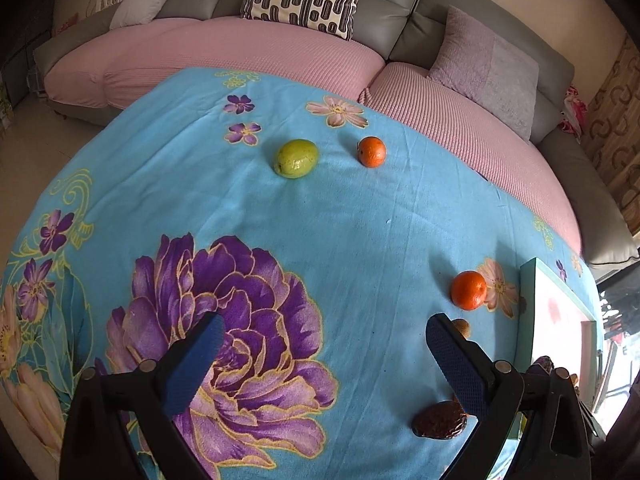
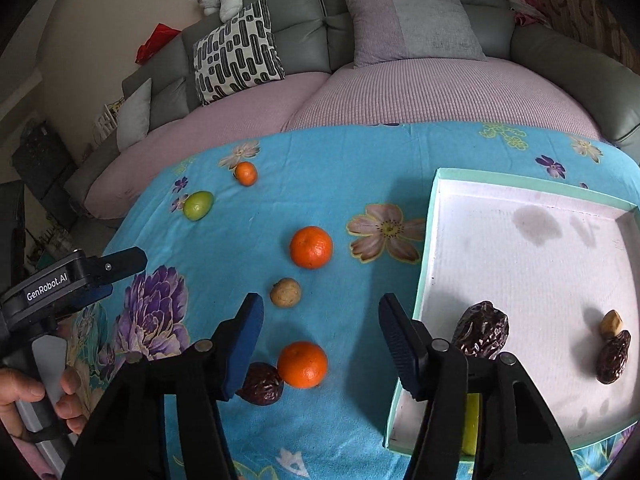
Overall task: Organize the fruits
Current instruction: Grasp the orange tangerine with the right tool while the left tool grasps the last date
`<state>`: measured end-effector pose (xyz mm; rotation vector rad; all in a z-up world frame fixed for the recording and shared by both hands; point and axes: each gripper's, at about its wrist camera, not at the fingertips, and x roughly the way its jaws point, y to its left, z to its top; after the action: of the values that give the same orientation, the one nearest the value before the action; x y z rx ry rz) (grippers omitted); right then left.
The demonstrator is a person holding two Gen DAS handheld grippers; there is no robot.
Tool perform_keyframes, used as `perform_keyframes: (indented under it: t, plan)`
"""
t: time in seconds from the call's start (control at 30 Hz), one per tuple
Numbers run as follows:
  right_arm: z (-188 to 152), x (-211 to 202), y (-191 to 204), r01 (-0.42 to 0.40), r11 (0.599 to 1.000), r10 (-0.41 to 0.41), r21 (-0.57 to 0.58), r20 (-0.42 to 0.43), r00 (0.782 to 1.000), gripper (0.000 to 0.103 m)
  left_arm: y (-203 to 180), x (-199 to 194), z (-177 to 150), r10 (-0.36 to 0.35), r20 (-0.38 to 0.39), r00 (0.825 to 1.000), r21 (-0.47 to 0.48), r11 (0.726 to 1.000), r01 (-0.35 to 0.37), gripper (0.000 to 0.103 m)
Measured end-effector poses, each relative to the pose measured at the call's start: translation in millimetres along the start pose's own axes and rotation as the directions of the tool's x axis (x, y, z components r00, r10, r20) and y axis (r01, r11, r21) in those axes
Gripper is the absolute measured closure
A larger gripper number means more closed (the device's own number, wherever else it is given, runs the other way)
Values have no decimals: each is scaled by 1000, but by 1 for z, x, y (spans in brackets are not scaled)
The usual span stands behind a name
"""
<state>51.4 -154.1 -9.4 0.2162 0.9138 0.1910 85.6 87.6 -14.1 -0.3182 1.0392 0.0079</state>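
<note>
Orange tangerine (image 2: pixel 302 364) lies between the open right tool (image 2: pixel 321 334) fingers.

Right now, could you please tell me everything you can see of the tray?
The tray is a shallow rectangular box with pale green walls and a white, faintly stained floor, seemingly cardboard. It lies flat and open on the blue floral cloth, right of the loose fruit. Inside are two dark wrinkled dates, a small tan nut touching the far-right date, and something yellow mostly hidden behind the right claw, which hangs open over the tray's left edge.
</note>
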Motion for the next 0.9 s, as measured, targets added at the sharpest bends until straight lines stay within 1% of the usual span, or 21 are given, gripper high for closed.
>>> perform_keyframes:
  t: [0.17, 0.23, 0.4, 0.57, 0.6, 0.67, 0.73, 0.9]
  plan:
    - [-9, 13, 7, -20, 1000, 19, -8, -69, 997, 45, 0, 7, -1, 8, -18, 1000, -5, 1000, -8, 2]
    - [-13, 20, 11, -15, 1000, 12, -20, -103, 995, 52, 0, 8, -2, 9, -25, 1000, -6, 1000, -9, 2]
    - [-20, 32, 14, -20, 999, 14, -37, -157, 987, 59, 1, 12, -2, 1, -37, 999, -20, 1000, -2, 2]
    - [-25, 41, 9, -7, 1000, 2, -26, -202, 979, 61, 0, 14, -2, -6, -40, 999, -20, 1000, 5, 2]
    - [-26, 42, 7, -13, 1000, 9, -16, -209, 978, 61, 0, 14, -2, -6, -41, 999, -19, 1000, 6, 2]
    - [-26, 42, 7, -15, 1000, 11, -17, -209, 978, 62, 0, 14, -2, -8, -42, 999, -18, 1000, 7, 2]
    - [-27, 41, 8, -22, 1000, 18, -19, -208, 978, 66, -1, 15, -2, -11, -44, 999, -19, 1000, 10, 2]
    - [-25, 33, 10, -29, 999, 24, -25, -187, 982, 66, -6, 14, -4, -17, -42, 999, -12, 1000, 16, 2]
